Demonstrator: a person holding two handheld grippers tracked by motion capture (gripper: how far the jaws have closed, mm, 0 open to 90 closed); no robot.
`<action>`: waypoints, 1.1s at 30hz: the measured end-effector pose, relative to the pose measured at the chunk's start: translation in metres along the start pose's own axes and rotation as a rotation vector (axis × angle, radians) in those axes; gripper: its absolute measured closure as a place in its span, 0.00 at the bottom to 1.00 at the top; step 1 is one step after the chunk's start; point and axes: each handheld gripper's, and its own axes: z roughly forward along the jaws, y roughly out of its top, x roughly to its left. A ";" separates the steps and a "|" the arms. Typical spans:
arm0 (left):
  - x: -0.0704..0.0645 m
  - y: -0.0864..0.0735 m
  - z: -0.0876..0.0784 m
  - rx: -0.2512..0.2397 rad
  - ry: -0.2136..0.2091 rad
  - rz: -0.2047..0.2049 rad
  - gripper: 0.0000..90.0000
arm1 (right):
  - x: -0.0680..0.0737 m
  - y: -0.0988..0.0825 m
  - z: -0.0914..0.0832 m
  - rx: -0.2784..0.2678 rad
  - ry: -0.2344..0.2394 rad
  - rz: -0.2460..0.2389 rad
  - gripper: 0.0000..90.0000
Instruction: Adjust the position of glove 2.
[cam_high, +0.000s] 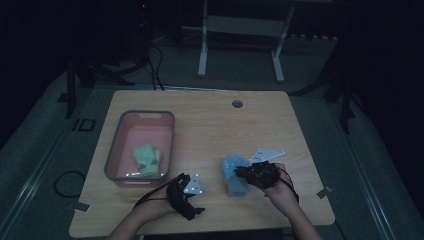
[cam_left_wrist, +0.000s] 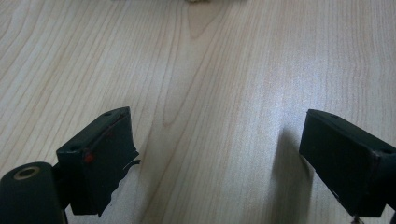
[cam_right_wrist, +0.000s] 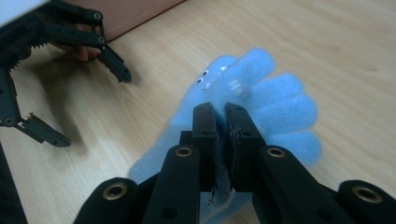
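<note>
- Evidently the blue plush glove is light, soft and limp; a pinch on a fold of its fabric should hold, as it sags on the table.
- The right gripper is clamped on that fabric, jaws nearly together.
- The left gripper rests spread wide over bare wood, holding nothing.
- A green plush glove lies in the pink bin.

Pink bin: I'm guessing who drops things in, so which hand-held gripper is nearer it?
Left. The left hand-held gripper sits just off the pink bin; the right hand-held gripper is farther, clamping a blue glove.
</note>
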 end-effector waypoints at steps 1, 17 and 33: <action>0.000 0.000 0.000 -0.002 -0.004 -0.001 0.12 | 0.000 -0.003 0.005 0.015 0.012 -0.005 0.93; 0.000 0.000 0.000 -0.001 -0.010 -0.008 0.12 | -0.017 -0.022 0.034 0.120 0.039 -0.013 0.91; -0.001 0.004 -0.004 -0.037 0.042 -0.018 0.12 | -0.018 -0.023 0.034 0.122 0.052 -0.009 0.56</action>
